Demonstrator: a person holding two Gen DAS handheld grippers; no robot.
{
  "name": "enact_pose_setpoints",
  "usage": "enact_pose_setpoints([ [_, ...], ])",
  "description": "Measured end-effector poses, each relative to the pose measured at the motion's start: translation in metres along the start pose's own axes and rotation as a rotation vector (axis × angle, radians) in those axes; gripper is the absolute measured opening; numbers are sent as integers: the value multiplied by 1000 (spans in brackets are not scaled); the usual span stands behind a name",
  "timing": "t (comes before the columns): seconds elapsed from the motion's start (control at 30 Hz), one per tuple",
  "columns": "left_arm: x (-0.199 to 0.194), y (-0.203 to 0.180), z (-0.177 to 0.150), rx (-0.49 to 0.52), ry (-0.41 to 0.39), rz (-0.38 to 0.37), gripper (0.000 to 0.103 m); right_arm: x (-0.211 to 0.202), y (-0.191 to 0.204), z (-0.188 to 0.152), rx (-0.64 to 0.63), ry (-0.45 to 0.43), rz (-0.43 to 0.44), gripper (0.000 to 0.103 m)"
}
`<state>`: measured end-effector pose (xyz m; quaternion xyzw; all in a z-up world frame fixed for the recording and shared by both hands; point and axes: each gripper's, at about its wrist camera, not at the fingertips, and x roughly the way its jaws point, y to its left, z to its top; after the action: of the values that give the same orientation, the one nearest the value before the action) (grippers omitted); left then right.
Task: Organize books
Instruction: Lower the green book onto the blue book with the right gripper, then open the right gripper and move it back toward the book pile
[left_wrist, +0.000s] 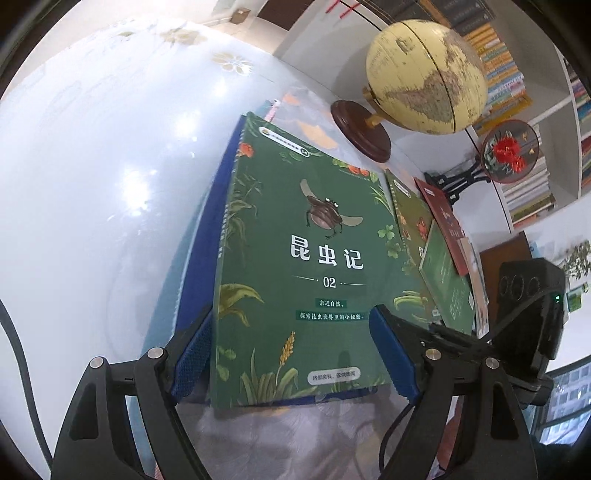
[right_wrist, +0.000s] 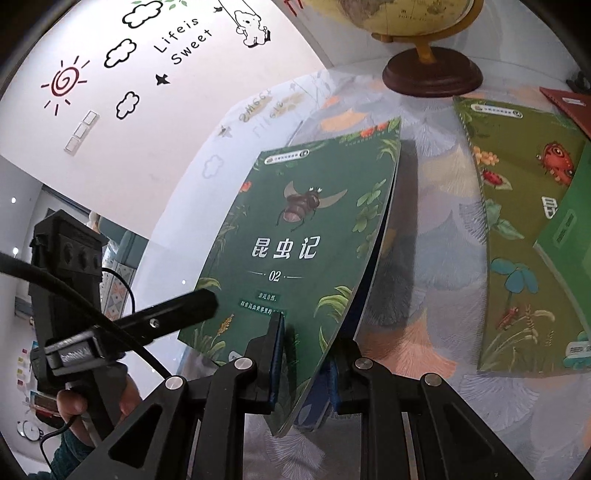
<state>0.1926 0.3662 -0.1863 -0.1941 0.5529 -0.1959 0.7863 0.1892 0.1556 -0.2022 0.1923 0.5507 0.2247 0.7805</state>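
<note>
A dark green book (left_wrist: 295, 258) printed with a beetle and leaves; cream globe (left_wrist: 424, 74) on brown base.

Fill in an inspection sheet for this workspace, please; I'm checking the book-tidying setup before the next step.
Surface: table with a leaf-patterned cover under clear film.
Job's things: dark green beetle book held tilted; olive book, bright green book and red book overlapping beside it.
Clutter: globe on a wooden base; round red-flower ornament.
Grippers: left gripper wide around the beetle book; right gripper shut on its lower edge.
Cables: black cable from the left gripper.
Surroundings: bookshelves; wall stickers.
</note>
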Motion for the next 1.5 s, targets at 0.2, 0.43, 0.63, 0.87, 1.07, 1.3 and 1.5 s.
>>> enact_pose_setpoints([
  [0.2, -5, 4, -3, -16, -26, 26, 81, 7, 4, -6, -11, 15, -4, 20],
  [0.43, -11, 7, -5, -36, -48, 63, 81, 11, 1, -4, -12, 31, 17, 21],
  [0.63, -25, 19, -17, -92, -86, 127, 81, 9, -1, -6, -17, 73, 44, 25],
  [0.87, -46, 7, -46, -103, -112, 129, 81, -16, -9, -31, -81, 128, 1, 28],
  [1.07, -41, -42, -77, -72, -90, 65, 81, -89, -42, -86, -167, 28, -249, 31],
  [1.3, -21, -146, -122, 8, -74, 25, 81, -160, -97, -158, -161, -86, -418, 34],
  [1.5, 3, -238, -169, 52, -57, 14, 81, -216, -147, -211, -248, -185, -512, 34],
])
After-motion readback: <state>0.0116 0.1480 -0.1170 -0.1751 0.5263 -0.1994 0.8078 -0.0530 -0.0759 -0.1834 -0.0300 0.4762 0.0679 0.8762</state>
